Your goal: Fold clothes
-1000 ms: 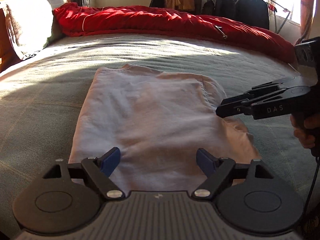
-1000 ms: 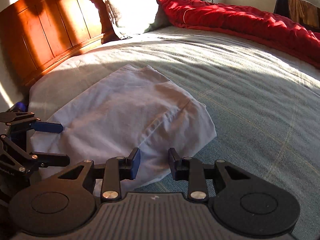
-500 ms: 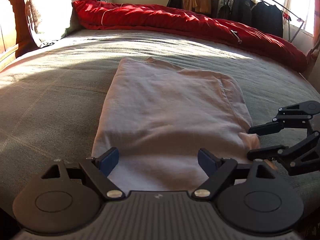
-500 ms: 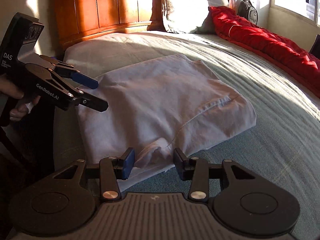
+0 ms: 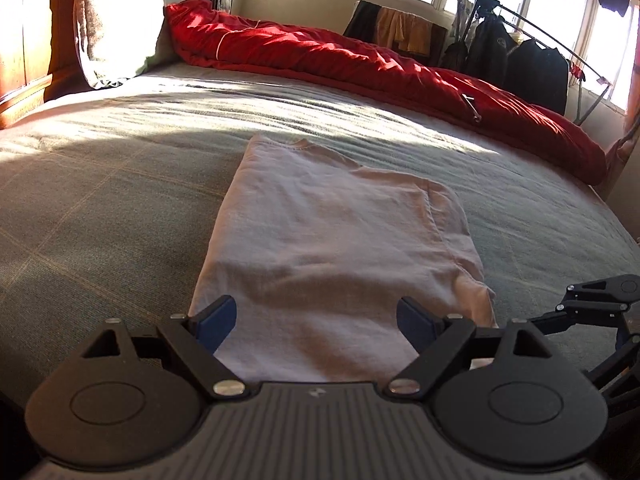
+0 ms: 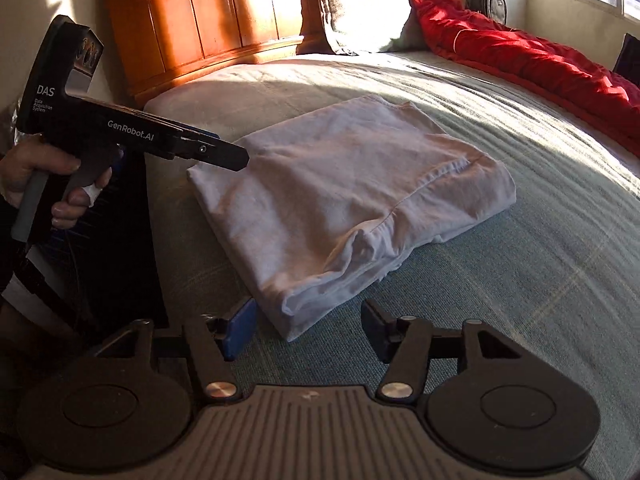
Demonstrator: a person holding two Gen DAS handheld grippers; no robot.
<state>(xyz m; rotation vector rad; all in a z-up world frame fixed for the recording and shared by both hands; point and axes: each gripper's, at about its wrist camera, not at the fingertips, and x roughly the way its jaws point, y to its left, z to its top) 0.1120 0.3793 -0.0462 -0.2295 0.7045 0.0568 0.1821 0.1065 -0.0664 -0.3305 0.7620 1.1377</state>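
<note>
One folded white T-shirt (image 5: 336, 248) on green bedspread (image 5: 104, 216).
Long axis toward red quilt (image 5: 360, 64), collar far; left gripper (image 5: 316, 320) spread, right gripper (image 6: 308, 328) opening, both empty.

Changes, earlier frames vs now:

- Right gripper (image 6: 308, 326): jaws seen narrow a sec ago, a fold of the white garment (image 6: 352, 184) lying between the tips; now spread much wider and opening further, nothing between them but bedspread (image 6: 520, 280). Garment's near corner now lies just ahead of the tips, apart from them.
- Right gripper, as seen from left wrist cam (image 5: 592, 312): was over the garment's right edge; now drawn off to bottom right, partly hidden.
- Left gripper (image 5: 316, 322): pulled back slightly; opening approx. as before, poss. a touch wider.
- Garment: near right corner released, left rumpled on bedspread.
</note>
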